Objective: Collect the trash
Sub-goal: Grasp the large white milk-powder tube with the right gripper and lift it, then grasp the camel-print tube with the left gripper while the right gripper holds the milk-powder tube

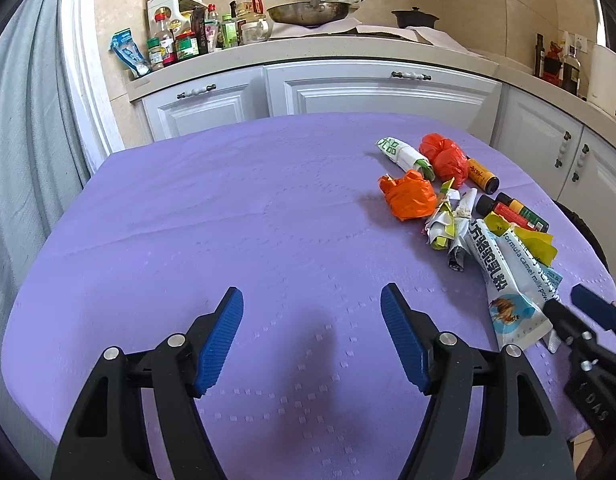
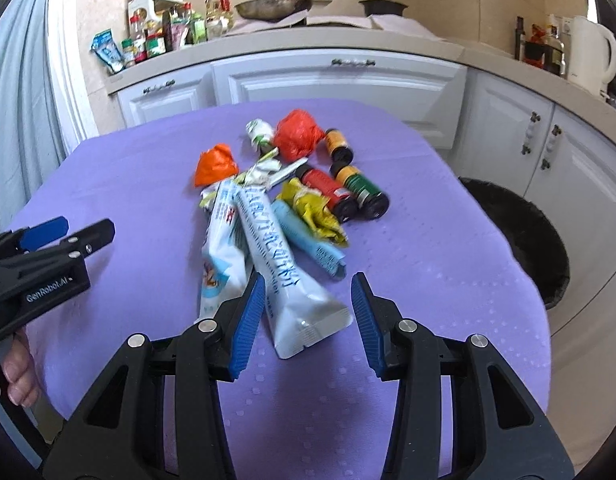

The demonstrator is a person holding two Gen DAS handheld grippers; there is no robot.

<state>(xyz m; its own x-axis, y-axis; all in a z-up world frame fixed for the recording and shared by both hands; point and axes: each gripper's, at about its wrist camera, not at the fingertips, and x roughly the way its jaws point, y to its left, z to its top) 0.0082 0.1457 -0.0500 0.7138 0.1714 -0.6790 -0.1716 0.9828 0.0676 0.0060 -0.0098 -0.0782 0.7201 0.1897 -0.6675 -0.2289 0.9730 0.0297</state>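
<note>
A wok (image 1: 308, 11) and condiment bottles (image 1: 180, 36) are seen upper centre-left; a white kettle (image 2: 592, 54) upper right.

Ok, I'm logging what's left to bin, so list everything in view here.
milk powder sachets: two, white and blue, near end of the pile, one lying between the right gripper's open fingers
light blue packet: one, beside them
yellow wrapper: one, crumpled, mid-pile
orange bag: one, balled, left of pile
red bag: one, balled, far end
small bottles: three, red, green, yellow labels
crumpled paper wrappers: several, white and green
tablecloth: purple
bin: black, right of table
counter: bottles, wok, kettle
left gripper: open, empty
right gripper: open
</note>
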